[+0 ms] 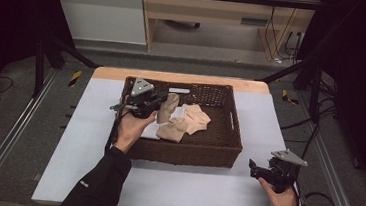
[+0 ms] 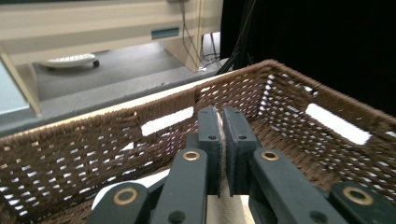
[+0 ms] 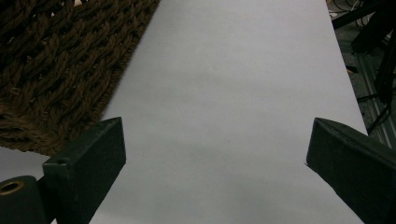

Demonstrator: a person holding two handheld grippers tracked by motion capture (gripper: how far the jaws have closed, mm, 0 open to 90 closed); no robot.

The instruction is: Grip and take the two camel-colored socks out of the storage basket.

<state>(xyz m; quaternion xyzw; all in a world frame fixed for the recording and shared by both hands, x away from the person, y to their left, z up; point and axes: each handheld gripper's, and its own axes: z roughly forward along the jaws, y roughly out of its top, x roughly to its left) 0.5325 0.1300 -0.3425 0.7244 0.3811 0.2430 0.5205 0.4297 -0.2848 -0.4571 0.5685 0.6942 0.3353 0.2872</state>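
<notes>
A brown woven basket (image 1: 186, 152) stands at the middle of the white table and holds several beige cloth pieces (image 1: 192, 120) and a white one (image 1: 151, 131). My left gripper (image 1: 162, 101) is over the basket's left part, shut on a beige cloth (image 1: 169, 108) that hangs from it. In the left gripper view the jaws (image 2: 221, 121) are pressed together with a thin beige edge of that cloth (image 2: 222, 140) between them, and the basket wall (image 2: 70, 154) is behind. My right gripper (image 1: 254, 169) rests at the table's front right, open (image 3: 215, 140), with nothing between its jaws.
The white table top (image 1: 183, 188) runs around the basket, and its right edge (image 3: 348, 79) lies close to my right gripper. The basket's corner (image 3: 56, 70) is just left of that gripper. Black frame rails and cables flank the table; a wooden cabinet (image 1: 219, 11) stands behind.
</notes>
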